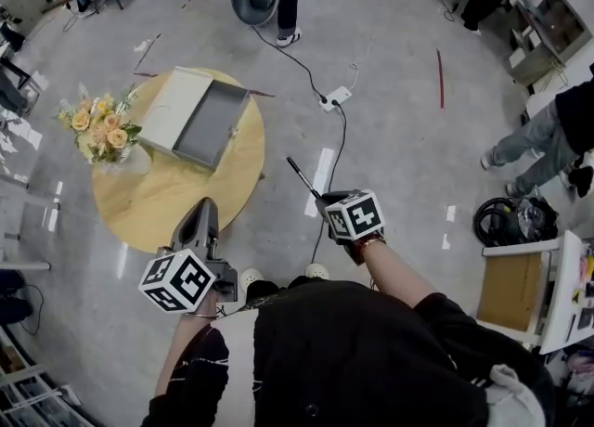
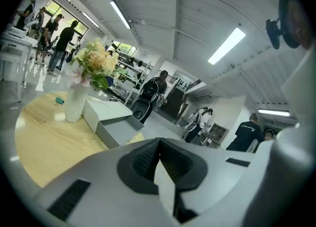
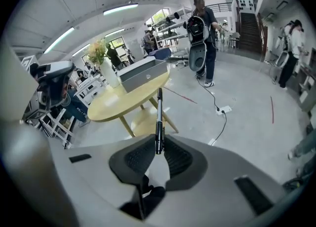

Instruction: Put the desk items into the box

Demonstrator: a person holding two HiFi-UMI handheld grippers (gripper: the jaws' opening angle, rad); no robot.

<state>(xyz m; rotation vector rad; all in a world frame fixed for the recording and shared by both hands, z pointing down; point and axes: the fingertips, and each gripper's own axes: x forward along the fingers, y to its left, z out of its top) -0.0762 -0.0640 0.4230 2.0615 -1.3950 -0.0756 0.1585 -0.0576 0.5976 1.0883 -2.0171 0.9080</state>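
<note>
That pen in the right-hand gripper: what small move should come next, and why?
Probably swing it across toward the box. The right gripper is clamped on the pen, but it hangs over bare floor, off to one side of the round table, where the grey box lies open and looks empty.

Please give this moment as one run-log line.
right hand-held gripper: shut on pen | left hand-held gripper: shut, empty | box: open on table
</note>
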